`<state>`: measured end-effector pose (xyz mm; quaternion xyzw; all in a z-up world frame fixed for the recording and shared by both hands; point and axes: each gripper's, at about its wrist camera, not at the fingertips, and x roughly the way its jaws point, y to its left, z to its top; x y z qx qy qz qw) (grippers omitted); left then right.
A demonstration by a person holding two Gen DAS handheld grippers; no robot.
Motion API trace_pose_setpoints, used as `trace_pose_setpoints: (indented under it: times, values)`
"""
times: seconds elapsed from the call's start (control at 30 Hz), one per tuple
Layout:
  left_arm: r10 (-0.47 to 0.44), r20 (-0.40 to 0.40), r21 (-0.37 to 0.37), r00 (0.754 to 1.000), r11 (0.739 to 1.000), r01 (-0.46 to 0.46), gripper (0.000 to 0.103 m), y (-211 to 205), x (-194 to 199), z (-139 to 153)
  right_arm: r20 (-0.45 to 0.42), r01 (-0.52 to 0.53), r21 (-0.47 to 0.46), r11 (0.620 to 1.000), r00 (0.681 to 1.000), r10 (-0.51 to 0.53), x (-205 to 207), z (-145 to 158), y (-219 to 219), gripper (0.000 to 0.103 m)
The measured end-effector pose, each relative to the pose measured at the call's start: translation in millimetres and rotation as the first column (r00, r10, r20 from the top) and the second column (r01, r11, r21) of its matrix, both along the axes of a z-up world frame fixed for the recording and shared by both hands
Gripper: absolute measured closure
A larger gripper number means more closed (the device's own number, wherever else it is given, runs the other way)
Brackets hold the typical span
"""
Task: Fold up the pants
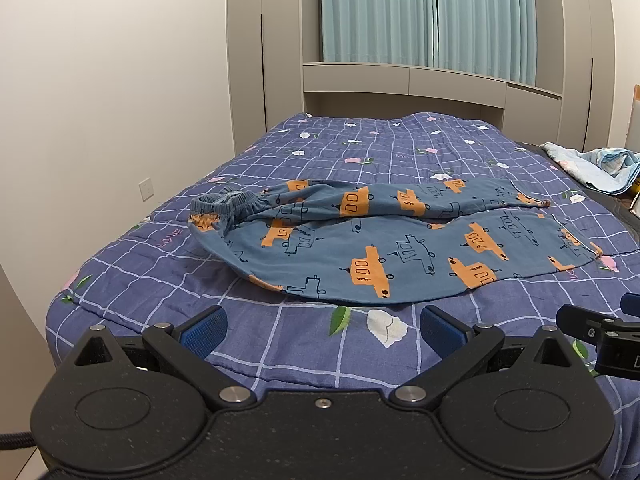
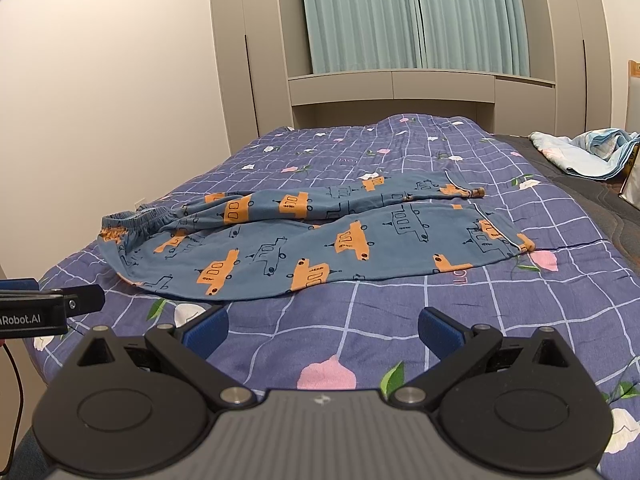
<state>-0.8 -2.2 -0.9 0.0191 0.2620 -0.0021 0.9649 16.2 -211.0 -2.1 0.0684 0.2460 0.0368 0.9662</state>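
Note:
Blue pants (image 1: pixel 380 240) with orange car prints lie across the bed, waistband (image 1: pixel 224 204) at the left, leg cuffs (image 1: pixel 576 248) at the right, the far leg lying partly over the near one. They also show in the right wrist view (image 2: pixel 304 240). My left gripper (image 1: pixel 322 330) is open and empty, hovering over the quilt short of the pants' near edge. My right gripper (image 2: pixel 322 330) is open and empty, also short of the pants. The right gripper shows at the left view's right edge (image 1: pixel 600 332); the left gripper shows at the right view's left edge (image 2: pixel 52 308).
The bed carries a purple checked quilt (image 1: pixel 304 344) with flowers. A crumpled light blue cloth (image 1: pixel 592 164) lies at the far right on a dark surface. A white wall (image 1: pixel 100 100) is on the left; grey cabinets and green curtains (image 1: pixel 424 12) stand behind the bed.

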Motion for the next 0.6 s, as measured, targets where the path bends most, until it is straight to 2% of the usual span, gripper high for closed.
trace_pose_setpoints:
  times: [0.5, 0.6]
  values:
    - [-0.001, -0.002, 0.002, 1.000, 1.000, 0.001, 0.001, -3.4, -1.5, -1.2, -0.003, 0.000, 0.000, 1.000, 1.000, 0.000, 0.0, 0.3, -0.2, 0.000]
    - [-0.002, -0.005, 0.004, 1.000, 1.000, 0.002, 0.001, -5.1, -2.0, -3.4, -0.004, 0.000, 0.000, 1.000, 1.000, 0.000, -4.6, -9.5, -1.9, 0.000]
